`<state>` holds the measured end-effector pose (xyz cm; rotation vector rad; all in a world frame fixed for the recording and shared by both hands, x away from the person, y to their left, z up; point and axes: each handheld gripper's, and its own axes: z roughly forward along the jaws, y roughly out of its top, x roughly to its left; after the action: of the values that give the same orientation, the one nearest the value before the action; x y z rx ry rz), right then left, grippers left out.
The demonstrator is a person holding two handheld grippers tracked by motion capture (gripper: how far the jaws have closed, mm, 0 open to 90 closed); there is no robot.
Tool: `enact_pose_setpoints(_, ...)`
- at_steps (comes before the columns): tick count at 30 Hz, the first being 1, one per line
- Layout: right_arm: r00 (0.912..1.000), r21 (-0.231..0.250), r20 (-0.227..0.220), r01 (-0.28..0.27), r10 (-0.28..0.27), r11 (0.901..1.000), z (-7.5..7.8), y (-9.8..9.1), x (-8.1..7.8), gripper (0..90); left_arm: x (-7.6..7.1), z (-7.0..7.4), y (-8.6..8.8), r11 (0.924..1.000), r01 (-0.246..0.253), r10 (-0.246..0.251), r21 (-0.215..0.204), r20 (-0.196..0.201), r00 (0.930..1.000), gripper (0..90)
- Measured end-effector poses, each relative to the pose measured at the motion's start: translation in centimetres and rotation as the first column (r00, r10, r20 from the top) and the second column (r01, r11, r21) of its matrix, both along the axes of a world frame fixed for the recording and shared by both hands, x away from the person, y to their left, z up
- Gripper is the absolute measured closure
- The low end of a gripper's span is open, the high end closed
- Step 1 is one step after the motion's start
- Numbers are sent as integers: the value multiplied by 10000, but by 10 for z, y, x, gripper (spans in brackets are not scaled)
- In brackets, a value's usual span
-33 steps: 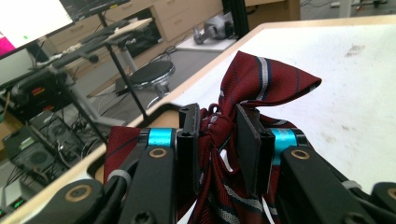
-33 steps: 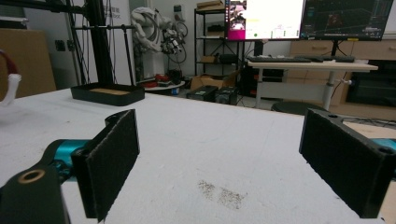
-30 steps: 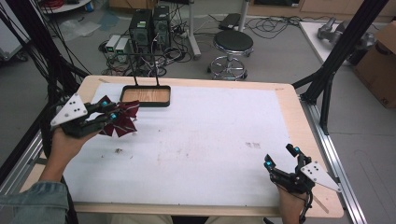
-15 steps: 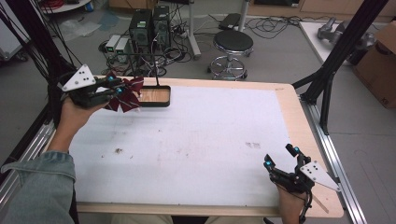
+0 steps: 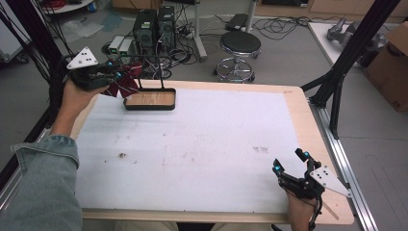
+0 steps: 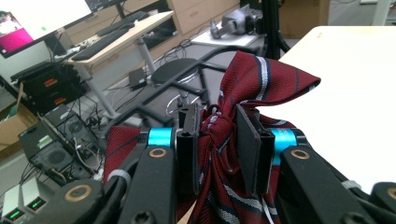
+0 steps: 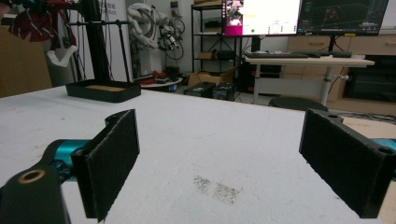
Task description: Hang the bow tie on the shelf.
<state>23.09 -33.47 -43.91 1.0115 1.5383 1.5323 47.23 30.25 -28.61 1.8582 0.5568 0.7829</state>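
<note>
one necktie [image 6: 243,88], one rack [image 5: 150,98], two grippers, one stool [image 5: 239,44]

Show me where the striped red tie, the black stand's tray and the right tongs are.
striped red tie [image 6: 261,81]: left gripper view, its upper fold.
black stand's tray [image 5: 149,107]: high view, its front rim.
right tongs [image 5: 288,162]: high view, midway between the tips.

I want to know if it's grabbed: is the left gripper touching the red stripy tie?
Touching. In the left gripper view, the left gripper has both black pads pressed against the bunched red striped tie, squeezing its fabric between them.
</note>
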Motion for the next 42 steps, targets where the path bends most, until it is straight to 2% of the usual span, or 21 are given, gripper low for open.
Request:
enact_pose_setpoints(3, 10000, -17, 5, 10, -10, 10000, 0, -1, 0, 111, 8, 3, 3, 9997, -219, 219, 88, -40, 9998, 707)
enact_pose_setpoints(8, 10000, 38, -10, 3, -3, 10000, -1, -2, 0, 111, 18, 9, 6, 9966, -574, 583, 588, -132, 9982, 706)
enact_pose_setpoints(12, 10000, -2, 10, -6, 6, 10000, -1, -4, 0, 111, 24, 10, 13, 9946, -843, 858, 603, -224, 9961, 706)
enact_pose_setpoints(13, 10000, 29, 2, 3, -3, 10000, -1, -4, 0, 111, 25, 9, 16, 9919, -1011, 1035, 769, -274, 9943, 706)
enact_pose_setpoints(18, 10000, 66, -25, -1, 1, 10000, -1, -4, -1, 111, 28, 5, 24, 9864, -1442, 1477, 785, -411, 9882, 706)
enact_pose_setpoints(21, 10000, 52, -57, -15, 16, 10000, -1, -4, 0, 111, 29, 3, 25, 9851, -1483, 1526, 866, -457, 9872, 706)
enact_pose_setpoints(24, 10000, 72, -77, -23, 24, 10000, -1, -3, -1, 111, 31, 1, 25, 9797, -1689, 1754, 1080, -534, 9831, 706)
enact_pose_setpoints(26, 10000, 47, -61, -4, 4, 10000, -1, -4, -1, 111, 32, -1, 25, 9792, -1744, 1806, 1034, -547, 9820, 706)
enact_pose_setpoints(35, 10000, 48, -44, -24, 24, 10000, -1, -4, -1, 111, 33, -11, 28, 9687, -1973, 2094, 1504, -695, 9754, 705)
enact_pose_setpoints(37, 10000, 42, -56, -18, 19, 10000, -1, -4, -1, 111, 34, -14, 28, 9679, -2012, 2144, 1506, -766, 9737, 704)
enact_pose_setpoints(42, 9999, 40, -99, -34, 34, 10000, -1, -3, 0, 111, 39, -25, 22, 9575, -2239, 2426, 1820, -880, 9661, 704)
